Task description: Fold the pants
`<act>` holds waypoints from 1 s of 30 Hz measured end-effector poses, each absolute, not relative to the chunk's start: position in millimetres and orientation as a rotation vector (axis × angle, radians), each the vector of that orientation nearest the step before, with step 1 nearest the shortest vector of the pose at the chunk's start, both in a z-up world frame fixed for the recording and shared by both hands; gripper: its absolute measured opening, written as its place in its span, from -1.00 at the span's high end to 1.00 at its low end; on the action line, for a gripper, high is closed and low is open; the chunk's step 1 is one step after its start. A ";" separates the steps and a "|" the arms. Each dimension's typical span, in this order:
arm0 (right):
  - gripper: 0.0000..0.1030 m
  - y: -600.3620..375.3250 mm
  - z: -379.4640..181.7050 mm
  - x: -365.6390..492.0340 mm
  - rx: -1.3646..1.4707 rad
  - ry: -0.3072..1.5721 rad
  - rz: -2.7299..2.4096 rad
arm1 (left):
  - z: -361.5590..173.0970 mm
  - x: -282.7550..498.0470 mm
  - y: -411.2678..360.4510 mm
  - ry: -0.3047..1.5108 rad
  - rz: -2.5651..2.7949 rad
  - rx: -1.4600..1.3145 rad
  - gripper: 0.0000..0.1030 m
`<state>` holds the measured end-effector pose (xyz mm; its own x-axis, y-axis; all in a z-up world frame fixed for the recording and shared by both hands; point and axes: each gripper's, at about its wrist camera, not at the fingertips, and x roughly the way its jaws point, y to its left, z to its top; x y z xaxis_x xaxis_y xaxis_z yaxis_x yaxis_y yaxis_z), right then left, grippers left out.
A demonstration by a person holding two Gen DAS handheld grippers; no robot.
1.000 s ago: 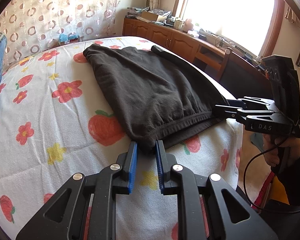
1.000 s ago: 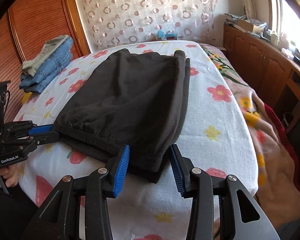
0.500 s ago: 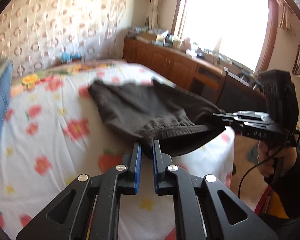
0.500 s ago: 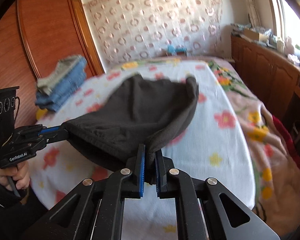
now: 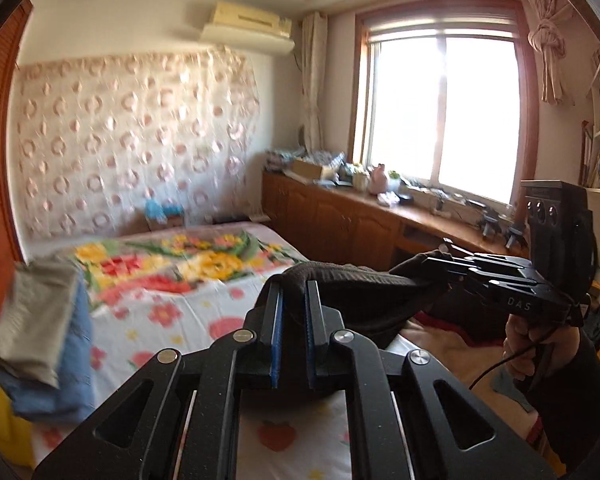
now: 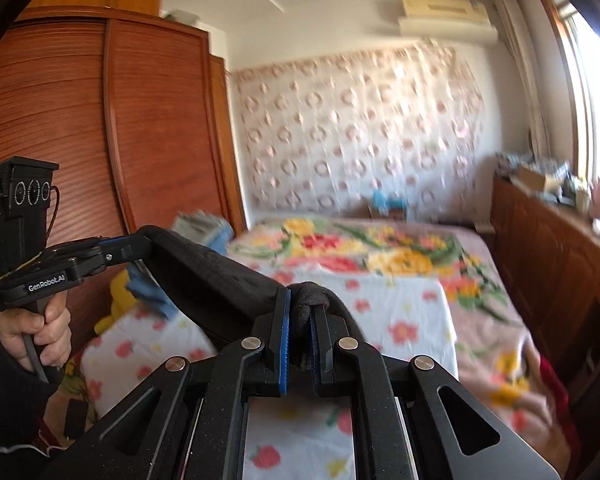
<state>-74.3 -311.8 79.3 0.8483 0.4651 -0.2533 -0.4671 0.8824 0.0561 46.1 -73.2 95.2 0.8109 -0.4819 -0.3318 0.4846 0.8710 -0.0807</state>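
Note:
The black pants (image 5: 364, 292) hang in the air above the bed, stretched by the waistband between my two grippers. My left gripper (image 5: 292, 292) is shut on one end of the band, dark cloth bunched between its blue pads. In the right wrist view my right gripper (image 6: 300, 300) is shut on the other end of the pants (image 6: 212, 272). The right gripper (image 5: 446, 252) shows at the right of the left wrist view, and the left gripper (image 6: 136, 242) at the left of the right wrist view. The lower part of the pants is hidden behind the grippers.
Below lies the bed (image 5: 172, 312) with a flowered sheet. A stack of folded jeans and grey cloth (image 5: 40, 344) sits at its left side. A wooden wardrobe (image 6: 100, 140) stands on the left, and a cluttered low cabinet (image 5: 340, 220) runs under the window.
The right gripper shut on the waistband; the left tightened on it. Both rose and tilted upward, lifting the pants off the bed so the band is stretched in the air.

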 end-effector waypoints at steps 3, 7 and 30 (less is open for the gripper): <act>0.85 -301.5 90.0 -74.2 -0.020 0.245 0.519 | 97.7 50.3 -62.1 0.343 -0.480 0.013 0.80; 0.85 -288.7 87.5 -41.3 -0.033 0.277 0.551 | 83.3 85.7 -51.5 0.368 -0.429 0.040 0.80; 0.85 -211.9 35.9 94.0 -0.070 0.514 0.525 | -8.4 126.9 -23.1 0.568 -0.348 0.099 0.80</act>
